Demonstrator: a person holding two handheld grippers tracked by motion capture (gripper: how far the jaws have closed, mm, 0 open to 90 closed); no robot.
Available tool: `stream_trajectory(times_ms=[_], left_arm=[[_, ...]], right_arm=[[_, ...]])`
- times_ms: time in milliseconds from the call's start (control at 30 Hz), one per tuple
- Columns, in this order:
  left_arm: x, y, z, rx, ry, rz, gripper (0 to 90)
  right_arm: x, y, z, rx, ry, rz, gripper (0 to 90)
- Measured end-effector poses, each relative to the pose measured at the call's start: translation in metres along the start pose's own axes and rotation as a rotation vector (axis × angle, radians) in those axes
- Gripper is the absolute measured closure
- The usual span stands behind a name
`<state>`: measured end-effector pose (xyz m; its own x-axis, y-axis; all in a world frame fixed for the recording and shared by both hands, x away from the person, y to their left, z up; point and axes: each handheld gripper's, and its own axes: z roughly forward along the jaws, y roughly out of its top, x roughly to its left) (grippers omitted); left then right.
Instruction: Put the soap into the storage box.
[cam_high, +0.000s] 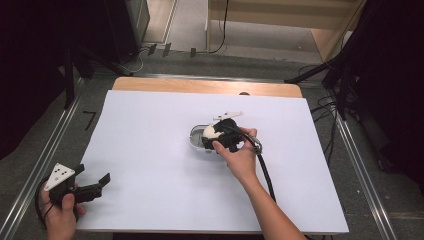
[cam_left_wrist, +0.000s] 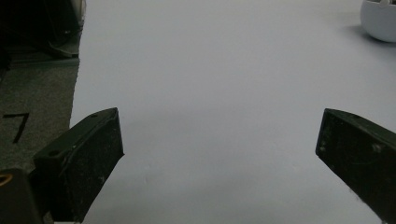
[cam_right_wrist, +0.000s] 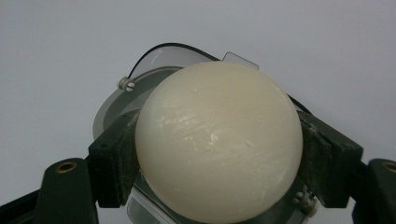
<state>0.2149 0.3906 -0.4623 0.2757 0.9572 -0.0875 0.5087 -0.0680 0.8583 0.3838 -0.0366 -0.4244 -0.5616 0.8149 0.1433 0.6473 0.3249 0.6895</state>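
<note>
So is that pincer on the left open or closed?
Open. The left gripper has its two black jaws far apart, with bare white sheet between them and nothing held.

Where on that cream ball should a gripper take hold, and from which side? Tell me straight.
Across its widest middle, one jaw on each opposite side, coming from above. The cream ball is smooth and round with no edge to catch, so only its full width gives a seat. The right gripper holds it exactly so, over the clear container. A bite nearer the top would probably slip.
</note>
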Motion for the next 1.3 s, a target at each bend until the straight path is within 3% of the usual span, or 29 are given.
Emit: stream_trajectory(times_ms=[667,867,1300], left_arm=[[0.0,0.0,0.0,0.0,0.0,-0.001,1.3],[0.0,0.0,0.0,-0.001,0.0,-0.001,1.3],[0.0,0.0,0.0,0.0,-0.001,0.0,1.3]], right_arm=[[0.003,-0.002,0.01,0.025,-0.037,0.022,23.7],[0.006,-0.003,0.009,0.004,-0.03,0.005,23.4],[0.003,-0.003,-0.006,-0.042,-0.031,0.015,23.1]])
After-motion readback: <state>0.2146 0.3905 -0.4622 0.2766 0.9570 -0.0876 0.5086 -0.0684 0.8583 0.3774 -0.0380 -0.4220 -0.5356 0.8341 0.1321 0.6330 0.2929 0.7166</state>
